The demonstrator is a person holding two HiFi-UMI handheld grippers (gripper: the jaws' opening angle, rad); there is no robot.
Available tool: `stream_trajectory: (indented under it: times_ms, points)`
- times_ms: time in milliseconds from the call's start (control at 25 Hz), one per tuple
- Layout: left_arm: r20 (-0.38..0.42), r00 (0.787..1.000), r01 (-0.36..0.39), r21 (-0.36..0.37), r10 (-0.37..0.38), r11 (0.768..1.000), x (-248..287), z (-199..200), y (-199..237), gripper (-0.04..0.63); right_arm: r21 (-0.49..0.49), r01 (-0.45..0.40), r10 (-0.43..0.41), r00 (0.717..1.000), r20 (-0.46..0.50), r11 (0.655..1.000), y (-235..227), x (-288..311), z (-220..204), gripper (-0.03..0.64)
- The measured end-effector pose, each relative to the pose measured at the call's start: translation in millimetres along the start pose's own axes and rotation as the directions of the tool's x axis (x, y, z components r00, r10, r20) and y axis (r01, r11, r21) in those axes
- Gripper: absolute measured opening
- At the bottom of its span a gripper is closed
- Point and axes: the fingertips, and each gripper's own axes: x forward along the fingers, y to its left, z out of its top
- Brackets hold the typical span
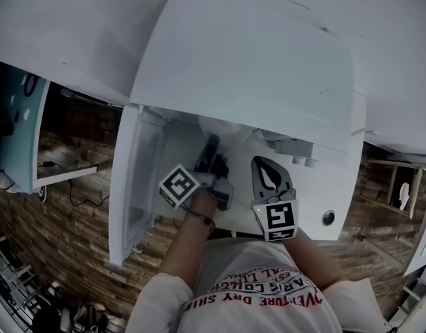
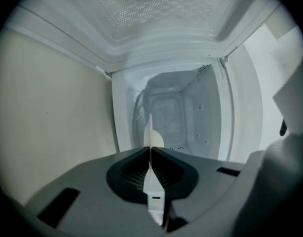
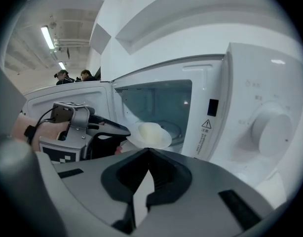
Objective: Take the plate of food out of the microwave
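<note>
**Head view.** The microwave (image 1: 248,68) stands at the rear of the counter (image 1: 341,193), with its door (image 1: 130,186) swung fully open to the left. This leaves the opening free for a straight pull. The left claw (image 1: 211,144) reaches under the top edge of the microwave into the opening. The right claw (image 1: 266,166) waits over the counter just in front of the microwave, outside the opening. The top panel hides the plate in this view.

**Left gripper view.** The left claw is clenched on the rim of the plate (image 2: 149,130). The plate shows edge-on as a thin white blade pinched between the two pads. A pale mound of food (image 2: 158,141) rises just beyond the grip point. The white cavity (image 2: 191,117) lies behind it and holds nothing else that can be made out. A grip on the rim keeps the pads clear of the food.

**Right gripper view.** The right claw is clenched with its tips together and nothing between them. It probably stands by to steady the far side of the plate. The plate sits at the mouth of the cavity, toward the door side, with the food heaped in its centre. The left claw holds the near rim. It cannot be told whether the plate is lifted or rests on the cavity floor. Judged step: drawing the plate out level.
</note>
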Motion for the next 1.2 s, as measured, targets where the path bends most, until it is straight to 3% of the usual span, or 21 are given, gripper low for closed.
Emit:
stream_trajectory:
  times_ms: [360,560,880,1200]
  points:
    - [-0.045,0.996,0.077,-0.014,-0.078,0.997,-46.4,-18.4,-35.7,0.014,0.04,0.077,-0.079,0.996,0.047,0.996,5.3,-35.4,7.2,0.003]
    - [-0.086,0.988,0.124,-0.041,-0.127,0.991,-83.2,-30.5,-52.5,0.014,0.117,0.125,-0.132,0.99,0.056,0.985,12.6,-58.5,9.3,0.003]
    - [-0.16,0.972,0.177,0.007,-0.174,0.984,-140.7,-46.4,-96.3,0.014,0.172,0.168,-0.195,0.969,0.152,0.971,25.8,-113.8,41.2,0.003]
    - [-0.173,0.942,0.307,0.09,-0.289,0.947,-166.1,-24.7,-153.8,0.014,0.19,0.189,-0.235,0.936,0.263,0.963,35.9,-143.3,76.6,0.003]
